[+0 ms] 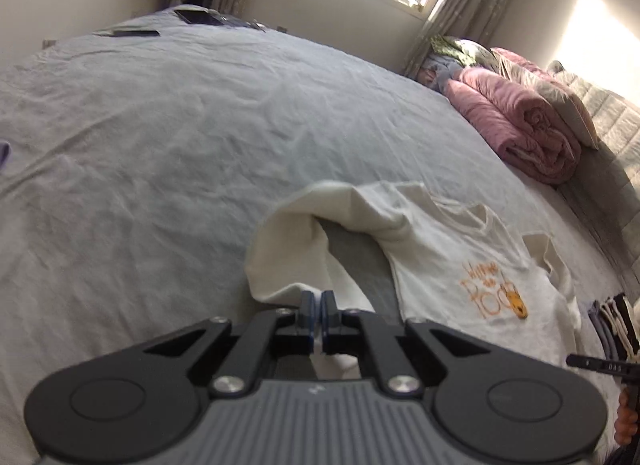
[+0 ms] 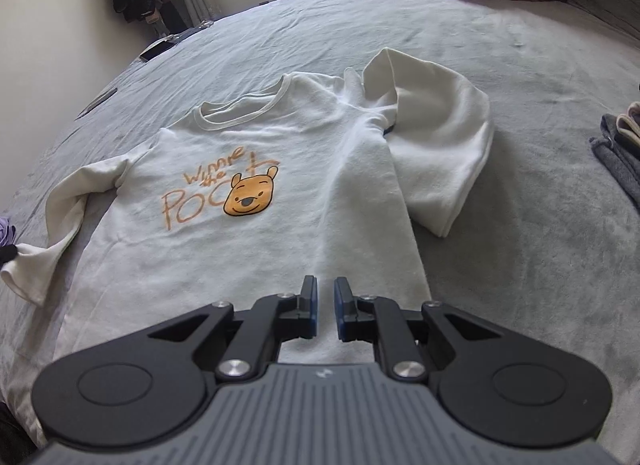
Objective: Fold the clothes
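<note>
A white long-sleeved shirt [image 2: 248,225] with an orange Winnie the Pooh print lies face up on the grey bed sheet [image 2: 520,265]. My left gripper [image 1: 318,307] is shut on the cuff end of one sleeve [image 1: 288,249], which arches up off the bed; the shirt body [image 1: 452,273] lies to its right. My right gripper [image 2: 326,307] is slightly open and empty, just above the shirt's lower hem. In the right wrist view one sleeve [image 2: 444,145] lies folded beside the body, and the other sleeve [image 2: 60,209] trails left.
A rolled pink quilt [image 1: 520,125] and pillows sit at the bed's far right. Dark folded clothes [image 2: 620,149] lie at the right edge. Flat dark items [image 1: 200,17] lie at the far end of the bed. Grey sheet [image 1: 160,125] stretches left.
</note>
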Demonstrator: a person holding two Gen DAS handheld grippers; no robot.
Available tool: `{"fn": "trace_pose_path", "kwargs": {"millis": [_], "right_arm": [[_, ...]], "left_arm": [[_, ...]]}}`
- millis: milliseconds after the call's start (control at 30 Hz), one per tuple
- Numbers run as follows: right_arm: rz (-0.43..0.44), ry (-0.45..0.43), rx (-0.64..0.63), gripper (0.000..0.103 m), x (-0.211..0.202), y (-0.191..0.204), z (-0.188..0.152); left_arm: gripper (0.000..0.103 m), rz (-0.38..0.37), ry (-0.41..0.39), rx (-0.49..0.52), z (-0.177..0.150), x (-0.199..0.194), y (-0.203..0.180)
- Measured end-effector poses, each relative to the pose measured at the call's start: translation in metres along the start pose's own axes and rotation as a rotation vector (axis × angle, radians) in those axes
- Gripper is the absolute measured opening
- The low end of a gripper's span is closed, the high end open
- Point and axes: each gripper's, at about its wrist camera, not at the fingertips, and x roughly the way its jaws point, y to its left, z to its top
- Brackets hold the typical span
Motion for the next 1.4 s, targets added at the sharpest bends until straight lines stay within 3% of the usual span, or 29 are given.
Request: {"fn": "trace_pose_path", "kwargs": {"millis": [133, 233, 267, 533, 733, 867, 933, 1000, 1133, 1200, 1233, 1267, 1400], "right_arm": [[0.003, -0.016, -0.015, 0.014, 0.000, 0.003, 0.001], [0.008, -0.015, -0.037, 0.014, 0.002, 0.009, 0.000], [0.008, -0.014, -0.043, 0.014, 0.003, 0.010, -0.001], [-0.013, -0.016, -0.057, 0.014, 0.007, 0.010, -0.002], [-0.035, -0.027, -0.065, 0.014, 0.007, 0.007, -0.001], [-0.034, -0.044, -0.046, 0.014, 0.004, 0.002, 0.003], [-0.049, -0.055, -0.014, 0.014, 0.003, -0.007, 0.007], [-0.064, -0.066, 0.018, 0.014, 0.001, -0.016, 0.011], [-0.093, -0.087, 0.082, 0.016, -0.003, -0.033, 0.018], [-0.108, -0.098, 0.114, 0.026, -0.004, -0.041, 0.022], [-0.115, -0.103, 0.130, 0.044, -0.005, -0.046, 0.024], [-0.123, -0.109, 0.146, 0.055, -0.006, -0.050, 0.026], [-0.140, -0.103, 0.155, 0.055, 0.001, -0.057, 0.030]], "left_arm": [[0.003, 0.245, -0.089, 0.058, 0.047, -0.020, 0.038], [0.003, 0.429, -0.102, 0.139, 0.070, -0.012, 0.055], [0.003, 0.456, -0.101, 0.145, 0.075, -0.008, 0.059], [0.003, 0.548, -0.076, 0.139, 0.086, 0.032, 0.069], [0.002, 0.514, -0.083, 0.002, 0.091, 0.030, 0.095], [0.002, 0.599, -0.005, 0.014, 0.082, 0.045, 0.111], [0.003, 0.589, 0.021, -0.025, 0.075, 0.046, 0.119], [0.003, 0.535, -0.006, -0.058, 0.070, 0.039, 0.117], [0.005, 0.419, -0.039, -0.067, 0.062, 0.029, 0.088], [0.008, 0.375, -0.037, -0.059, 0.057, 0.030, 0.067], [0.011, 0.342, -0.030, -0.066, 0.054, 0.031, 0.056], [0.013, 0.309, -0.023, -0.073, 0.050, 0.033, 0.046], [0.018, 0.178, 0.028, -0.115, 0.030, 0.048, 0.004]]}}
